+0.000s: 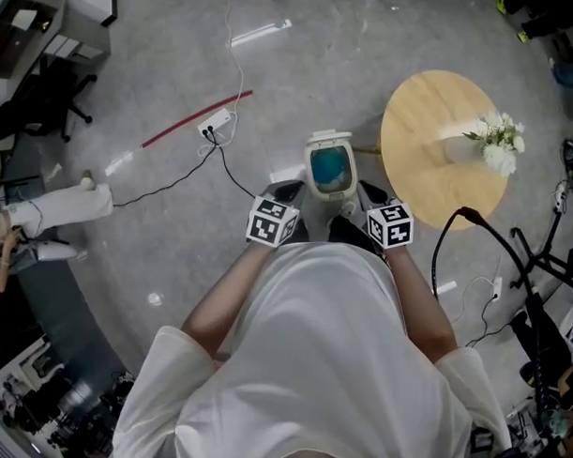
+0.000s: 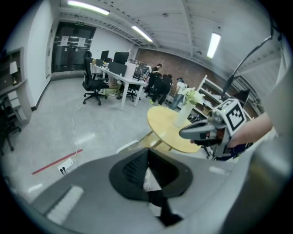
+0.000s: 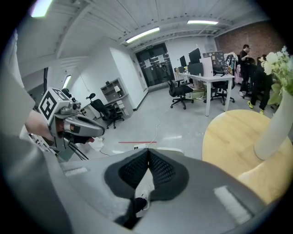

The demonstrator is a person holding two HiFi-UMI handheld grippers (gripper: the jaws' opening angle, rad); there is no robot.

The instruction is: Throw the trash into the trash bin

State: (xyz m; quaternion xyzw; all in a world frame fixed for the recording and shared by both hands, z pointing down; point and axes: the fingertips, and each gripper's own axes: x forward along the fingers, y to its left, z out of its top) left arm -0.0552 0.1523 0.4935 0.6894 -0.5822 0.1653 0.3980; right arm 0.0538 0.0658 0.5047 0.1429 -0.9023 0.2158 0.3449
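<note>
Both claws pinched tight, nothing btwn: left gripper (image 2: 147, 155), right gripper (image 3: 148, 155). The white plastic trash bin (image 1: 329, 168) w/ blue liner stands open on the floor (image 1: 150, 87), just beside the round wooden table (image 1: 424, 143). We see no loose trash. Bin prob. light, stiff, tippy; we'd take its rim.

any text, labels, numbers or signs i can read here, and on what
Nothing here can be read.
Left marker cube and right marker cube: black-and-white square patterns, no letters.
Sheets on the glass doors: too small to read.
Sign above the doorway: too blurred to read.
</note>
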